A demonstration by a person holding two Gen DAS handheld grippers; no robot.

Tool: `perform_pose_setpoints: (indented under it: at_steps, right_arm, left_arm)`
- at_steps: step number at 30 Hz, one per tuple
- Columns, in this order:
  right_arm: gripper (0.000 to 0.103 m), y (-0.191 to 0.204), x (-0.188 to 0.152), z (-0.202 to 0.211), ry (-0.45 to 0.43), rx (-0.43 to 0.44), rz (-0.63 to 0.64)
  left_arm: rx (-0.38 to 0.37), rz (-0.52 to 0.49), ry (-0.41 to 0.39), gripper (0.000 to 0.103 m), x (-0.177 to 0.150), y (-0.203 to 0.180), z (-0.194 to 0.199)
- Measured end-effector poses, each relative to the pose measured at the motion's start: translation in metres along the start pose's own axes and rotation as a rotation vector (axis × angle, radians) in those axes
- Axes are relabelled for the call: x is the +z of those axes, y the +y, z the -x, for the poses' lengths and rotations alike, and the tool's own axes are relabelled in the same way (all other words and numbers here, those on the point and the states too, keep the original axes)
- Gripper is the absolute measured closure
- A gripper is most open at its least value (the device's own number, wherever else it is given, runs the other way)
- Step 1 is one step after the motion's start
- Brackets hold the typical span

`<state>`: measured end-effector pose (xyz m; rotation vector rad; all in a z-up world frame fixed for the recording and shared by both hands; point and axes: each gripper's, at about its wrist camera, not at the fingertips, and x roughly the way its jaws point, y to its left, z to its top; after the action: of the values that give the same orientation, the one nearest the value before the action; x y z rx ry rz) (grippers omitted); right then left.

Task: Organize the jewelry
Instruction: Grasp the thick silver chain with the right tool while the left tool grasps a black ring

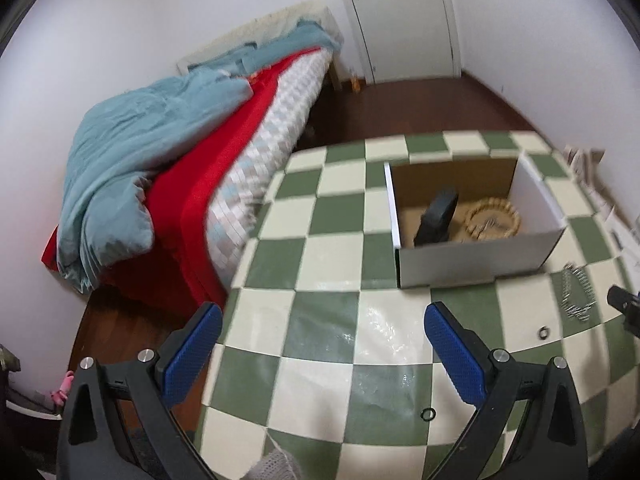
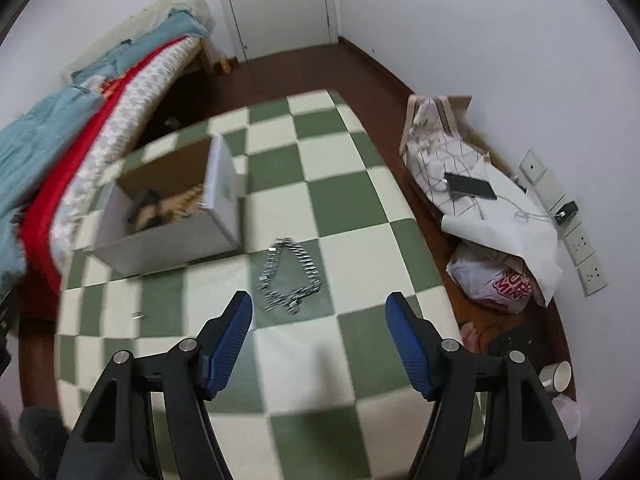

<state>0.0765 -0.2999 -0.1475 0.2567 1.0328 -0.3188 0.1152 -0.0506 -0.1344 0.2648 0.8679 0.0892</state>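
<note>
A silver chain necklace point(image 2: 289, 276) lies looped on the green-and-cream checkered table, just beyond my open, empty right gripper point(image 2: 320, 312). It also shows at the right edge of the left wrist view point(image 1: 577, 292). An open white cardboard box point(image 1: 476, 258) stands on the table and holds a wooden bead bracelet point(image 1: 494, 219) and a black object point(image 1: 437, 218); the box also shows in the right wrist view point(image 2: 172, 246). Two small dark rings point(image 1: 427, 414) point(image 1: 543, 333) lie on the table. My left gripper point(image 1: 322, 320) is open and empty, near the table's left edge.
A bed with blue, red and checked bedding point(image 1: 180, 152) stands against the table's left side. On the floor at the right are bags point(image 2: 492, 280), a phone point(image 2: 470, 186), a mug point(image 2: 556, 376) and wall sockets point(image 2: 580, 240). A small silver piece point(image 2: 138, 315) lies left of the necklace.
</note>
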Motion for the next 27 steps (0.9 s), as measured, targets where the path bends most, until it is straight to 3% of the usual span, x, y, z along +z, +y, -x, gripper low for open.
perform_pose_setpoints:
  at_steps: [7,10,12,16,23,27]
  right_arm:
    - [0.032,0.003,0.002,-0.092,0.096,-0.009,0.005]
    - [0.056,0.017,-0.001,-0.097,0.059,-0.062,0.089]
    - [0.094,0.02,-0.001,-0.097,0.045,-0.06,0.104]
    - [0.095,0.003,-0.009,-0.091,0.051,-0.052,0.075]
    - [0.094,-0.04,-0.025,-0.072,0.077,-0.052,-0.031]
    - [0.094,-0.05,-0.029,-0.068,0.08,-0.04,-0.064]
  left_arm:
    - [-0.006,-0.08,0.071,0.0,-0.007,-0.038,-0.027]
    - [-0.043,-0.108,0.081,0.0,-0.008,-0.054,-0.024]
    - [-0.1,-0.14,0.092,0.0,-0.009,-0.073,-0.021]
    - [-0.176,-0.215,0.11,0.0,-0.015,-0.114,-0.019]
    - [-0.24,-0.333,0.131,0.003,-0.032,-0.172,-0.023]
    - [-0.275,-0.343,0.122,0.022,-0.033,-0.18,-0.022]
